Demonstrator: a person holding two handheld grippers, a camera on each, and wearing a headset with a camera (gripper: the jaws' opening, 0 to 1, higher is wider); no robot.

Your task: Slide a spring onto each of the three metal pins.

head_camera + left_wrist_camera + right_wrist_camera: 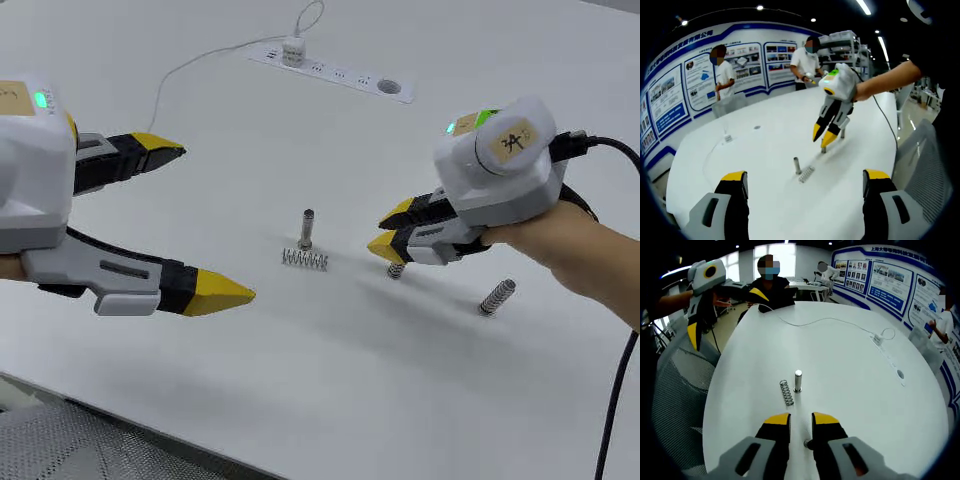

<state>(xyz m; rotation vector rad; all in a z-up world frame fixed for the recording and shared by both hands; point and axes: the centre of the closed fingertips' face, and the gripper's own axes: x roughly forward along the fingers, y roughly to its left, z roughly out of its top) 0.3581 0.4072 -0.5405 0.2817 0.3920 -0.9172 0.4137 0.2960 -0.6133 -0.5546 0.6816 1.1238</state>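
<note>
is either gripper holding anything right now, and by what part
Nothing is held. The left gripper is wide open over the table. The right gripper has its fingers slightly apart and empty, just over a sprung pin.

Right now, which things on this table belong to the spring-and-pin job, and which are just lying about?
Job: bare pin, upright; loose spring lying beside it; second spring, below the right gripper; third spring, apparently on a pin; left gripper, open.
Lying about: power strip; white plug; cable.
</note>
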